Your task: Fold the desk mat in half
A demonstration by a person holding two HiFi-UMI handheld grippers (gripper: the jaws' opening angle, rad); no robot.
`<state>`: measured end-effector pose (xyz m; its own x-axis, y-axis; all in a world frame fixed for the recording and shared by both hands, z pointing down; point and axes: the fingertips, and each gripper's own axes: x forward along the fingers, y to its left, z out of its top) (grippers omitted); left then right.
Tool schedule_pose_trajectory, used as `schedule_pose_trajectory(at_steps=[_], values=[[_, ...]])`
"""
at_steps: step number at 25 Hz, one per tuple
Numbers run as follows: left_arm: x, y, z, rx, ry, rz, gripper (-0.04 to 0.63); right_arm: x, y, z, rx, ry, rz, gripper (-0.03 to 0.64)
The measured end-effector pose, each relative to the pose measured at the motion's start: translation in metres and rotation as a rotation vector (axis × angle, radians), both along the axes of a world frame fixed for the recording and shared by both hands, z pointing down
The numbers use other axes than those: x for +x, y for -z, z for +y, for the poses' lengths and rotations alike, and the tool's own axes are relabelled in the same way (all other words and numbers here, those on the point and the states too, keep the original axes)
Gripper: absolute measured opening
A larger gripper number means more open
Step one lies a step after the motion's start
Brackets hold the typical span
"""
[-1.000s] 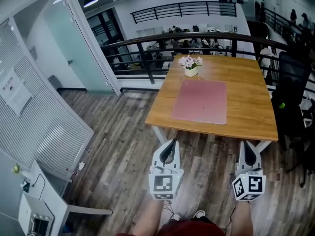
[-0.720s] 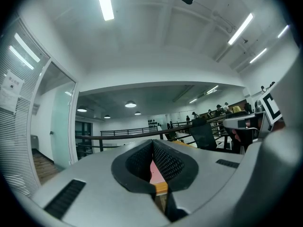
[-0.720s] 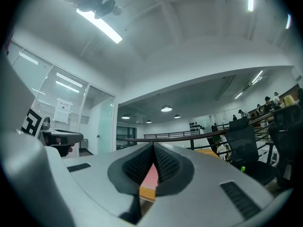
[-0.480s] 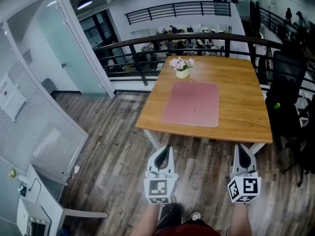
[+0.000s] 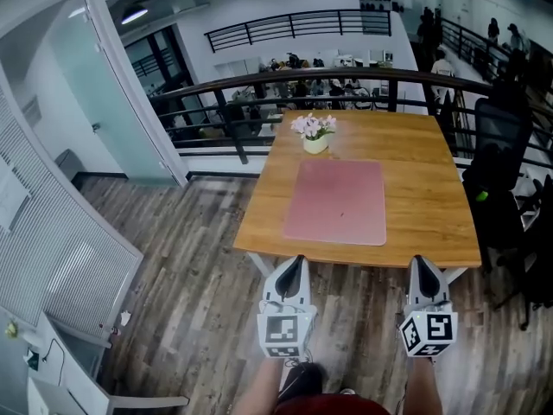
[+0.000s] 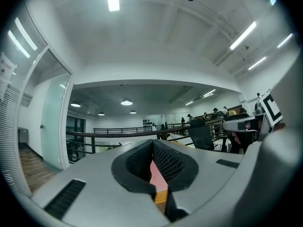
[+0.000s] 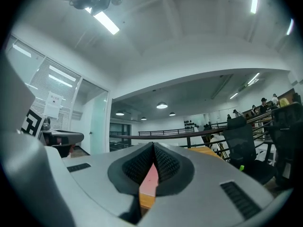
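Note:
A pink desk mat (image 5: 337, 201) lies flat and unfolded on a wooden table (image 5: 428, 201). Both grippers hover over the floor just short of the table's near edge. My left gripper (image 5: 296, 262) points at the mat's near left corner, jaws shut and empty. My right gripper (image 5: 421, 262) points at the table right of the mat, also shut and empty. Through each gripper view's closed jaws a sliver of the pink mat (image 6: 155, 174) (image 7: 149, 181) shows.
A vase of flowers (image 5: 314, 134) stands at the mat's far edge. A dark railing (image 5: 285, 80) runs behind the table. A black office chair (image 5: 505, 167) stands at the table's right side. A glass partition (image 5: 112, 102) is on the left, over wood flooring.
The table and mat have come nearer as the person walks up to them. Both grippers stay shut, held side by side in front.

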<state>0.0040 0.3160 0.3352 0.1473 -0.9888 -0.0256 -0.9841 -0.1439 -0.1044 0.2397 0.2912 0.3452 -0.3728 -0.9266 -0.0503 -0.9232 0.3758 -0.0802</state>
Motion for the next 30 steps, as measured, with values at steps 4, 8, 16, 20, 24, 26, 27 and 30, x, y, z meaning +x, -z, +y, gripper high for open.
schedule_pose_trajectory(at_steps=[4, 8, 16, 20, 24, 26, 27, 30], values=[[-0.040, 0.003, -0.041, -0.001, -0.015, -0.003, 0.020, -0.035, 0.004, -0.038, -0.003, -0.023, 0.003, 0.006], [-0.080, 0.004, -0.080, -0.006, -0.030, 0.009, 0.020, -0.073, 0.008, -0.074, -0.005, -0.039, 0.010, 0.006], [-0.153, 0.006, -0.147, -0.005, -0.057, 0.020, 0.020, -0.141, 0.011, -0.137, -0.007, -0.072, 0.024, 0.006], [-0.171, 0.008, -0.178, -0.005, -0.084, 0.032, 0.020, -0.160, 0.014, -0.160, 0.000, -0.095, 0.031, 0.006], [-0.176, 0.004, -0.204, -0.012, -0.111, 0.031, 0.020, -0.164, 0.009, -0.178, -0.011, -0.121, 0.041, 0.006], [-0.175, 0.000, -0.216, -0.020, -0.124, 0.031, 0.020, -0.163, 0.006, -0.187, -0.021, -0.134, 0.040, 0.006], [-0.174, -0.001, -0.223, -0.024, -0.131, 0.030, 0.020, -0.162, 0.005, -0.192, -0.025, -0.142, 0.039, 0.006], [-0.167, -0.005, -0.244, -0.032, -0.152, 0.026, 0.020, -0.155, 0.001, -0.211, -0.032, -0.162, 0.036, 0.006]])
